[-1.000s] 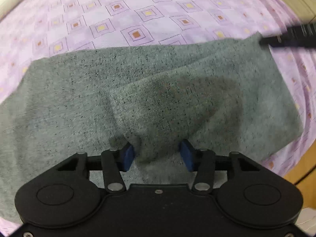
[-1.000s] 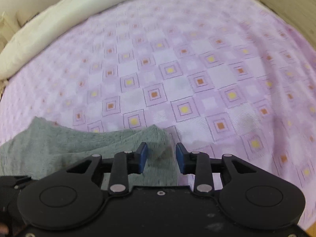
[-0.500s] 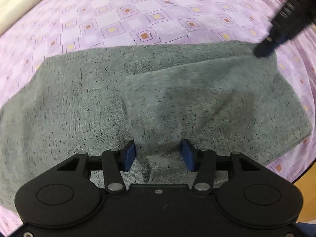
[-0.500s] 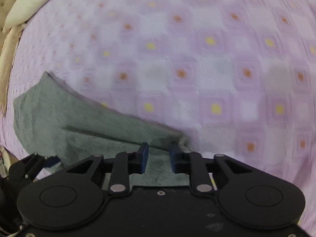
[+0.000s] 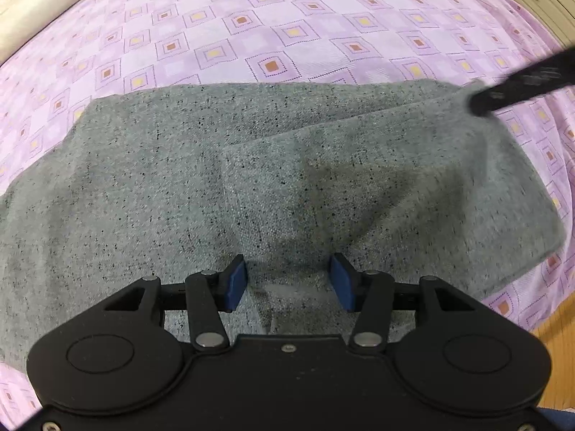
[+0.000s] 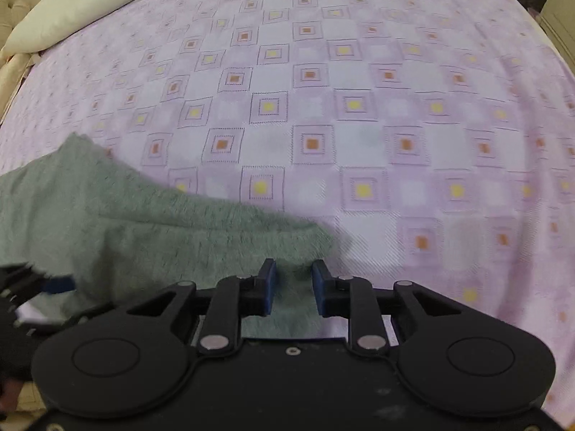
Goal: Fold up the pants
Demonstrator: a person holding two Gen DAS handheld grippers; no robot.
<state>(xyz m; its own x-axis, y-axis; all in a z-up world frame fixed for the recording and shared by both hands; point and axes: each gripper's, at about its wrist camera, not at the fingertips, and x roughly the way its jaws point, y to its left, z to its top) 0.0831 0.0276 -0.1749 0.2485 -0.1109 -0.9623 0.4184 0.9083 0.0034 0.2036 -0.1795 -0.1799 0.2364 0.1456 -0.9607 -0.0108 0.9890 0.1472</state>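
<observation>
The grey speckled pants [image 5: 251, 186] lie folded on the purple patterned bedspread [image 5: 273, 28], with an upper layer folded over on the right half. My left gripper [image 5: 289, 282] is open just above the near edge of the pants, blue pads apart, holding nothing. My right gripper [image 6: 293, 283] is open over the far right corner of the pants [image 6: 161, 237]; the cloth lies between and under its pads without being pinched. The right gripper's dark finger also shows in the left wrist view [image 5: 521, 84] at the pants' far right corner.
A cream pillow [image 6: 79, 3] lies along the far left edge of the bed. The bedspread [image 6: 359, 107] stretches wide beyond the pants. A wooden floor strip [image 5: 553, 344] shows past the bed's near right edge. The left gripper shows at the right wrist view's left edge [image 6: 32, 287].
My right gripper opened a little and swung at the pants' far right corner. The folded upper layer settled flatter. My left gripper stayed open at the near edge.
</observation>
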